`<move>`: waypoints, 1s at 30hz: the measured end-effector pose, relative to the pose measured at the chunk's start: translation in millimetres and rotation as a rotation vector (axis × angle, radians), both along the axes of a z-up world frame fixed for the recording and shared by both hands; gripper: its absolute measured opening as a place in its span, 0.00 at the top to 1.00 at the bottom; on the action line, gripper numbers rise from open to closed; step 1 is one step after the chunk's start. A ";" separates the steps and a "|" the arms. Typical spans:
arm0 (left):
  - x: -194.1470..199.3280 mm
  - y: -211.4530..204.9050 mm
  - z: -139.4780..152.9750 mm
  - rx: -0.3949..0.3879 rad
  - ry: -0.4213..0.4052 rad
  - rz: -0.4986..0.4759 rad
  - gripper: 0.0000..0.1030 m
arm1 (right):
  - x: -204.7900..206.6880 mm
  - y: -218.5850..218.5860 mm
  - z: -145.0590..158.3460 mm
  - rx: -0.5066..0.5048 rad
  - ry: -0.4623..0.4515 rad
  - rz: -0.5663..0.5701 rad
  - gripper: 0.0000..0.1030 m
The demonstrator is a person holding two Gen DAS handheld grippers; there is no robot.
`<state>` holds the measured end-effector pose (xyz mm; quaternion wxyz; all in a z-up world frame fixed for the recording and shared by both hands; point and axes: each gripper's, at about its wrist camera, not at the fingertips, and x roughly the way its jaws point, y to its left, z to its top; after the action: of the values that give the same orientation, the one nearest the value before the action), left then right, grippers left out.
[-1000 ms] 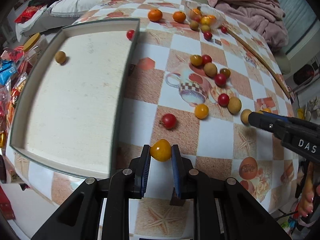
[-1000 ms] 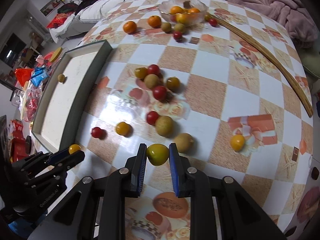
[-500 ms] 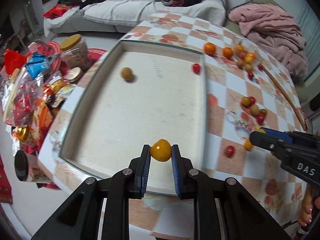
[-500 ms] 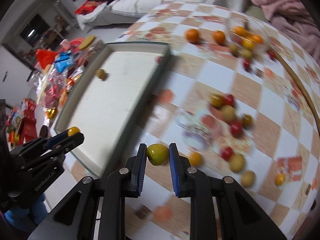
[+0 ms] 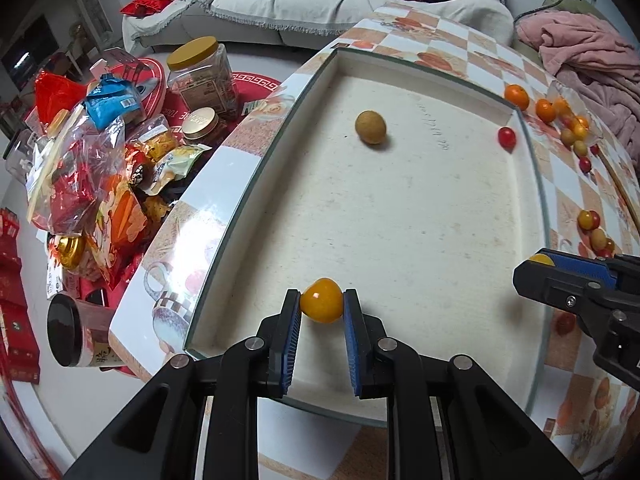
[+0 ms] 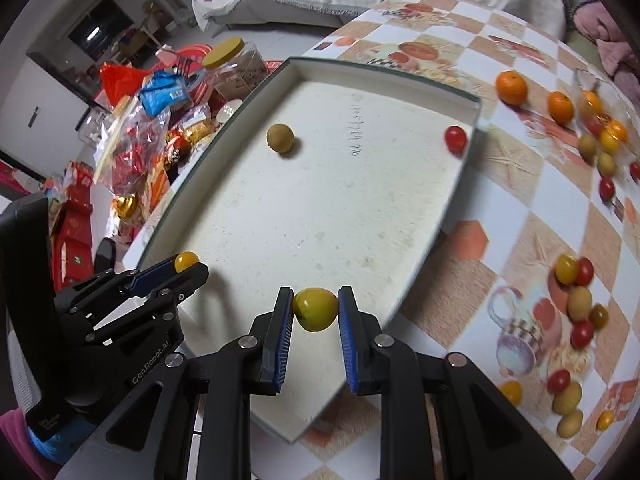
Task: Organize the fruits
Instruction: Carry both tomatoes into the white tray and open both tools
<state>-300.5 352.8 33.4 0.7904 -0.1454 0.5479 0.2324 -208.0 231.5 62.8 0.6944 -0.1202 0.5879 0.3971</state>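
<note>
Both claws pinch fruit above the near end of the white tray (image 5: 400,208). Left gripper (image 5: 321,312) clamps an orange-yellow tomato (image 5: 322,306) between its blue pads; right gripper (image 6: 311,312) clamps a yellow-green tomato (image 6: 315,308). Farther in, a brown longan (image 5: 371,127) lies on the tray floor, and a red cherry tomato (image 5: 506,137) sits in the far right corner against the wall. Beyond the tray, on the checkered tablecloth (image 6: 520,200), more tomatoes, longans and two mandarins (image 6: 511,87) lie scattered.

Checkered table (image 5: 452,46): tray (image 5: 280,152), scattered fruits (image 6: 576,292).
</note>
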 end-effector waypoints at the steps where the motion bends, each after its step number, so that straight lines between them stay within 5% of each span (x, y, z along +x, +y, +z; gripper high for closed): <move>1: 0.7 1.1 -2.1 0.002 0.005 0.001 0.79 | 0.5 2.9 -1.9 -0.005 -0.004 0.003 0.76; 14: 6.2 4.1 -11.7 0.019 0.039 -0.009 0.78 | 8.1 21.5 -29.5 -0.089 -0.021 0.047 0.75; 15: 7.1 4.0 -12.2 0.028 0.044 -0.010 0.75 | 8.0 21.6 -31.9 -0.096 -0.018 0.050 0.76; 18: 6.6 5.5 -11.8 0.052 0.048 0.003 0.40 | 5.9 21.8 -31.9 -0.099 -0.027 0.067 0.72; 28: 2.8 8.6 -1.0 0.068 0.041 0.011 0.40 | 10.4 14.6 -4.1 0.003 -0.040 0.039 0.20; 30: 3.5 7.8 1.2 0.071 0.044 0.006 0.40 | 11.9 9.2 5.3 0.024 -0.057 0.020 0.19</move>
<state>-297.0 360.5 34.6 0.7821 -0.1140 0.5560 0.2573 -196.1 240.7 68.1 0.7082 -0.1290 0.5621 0.4073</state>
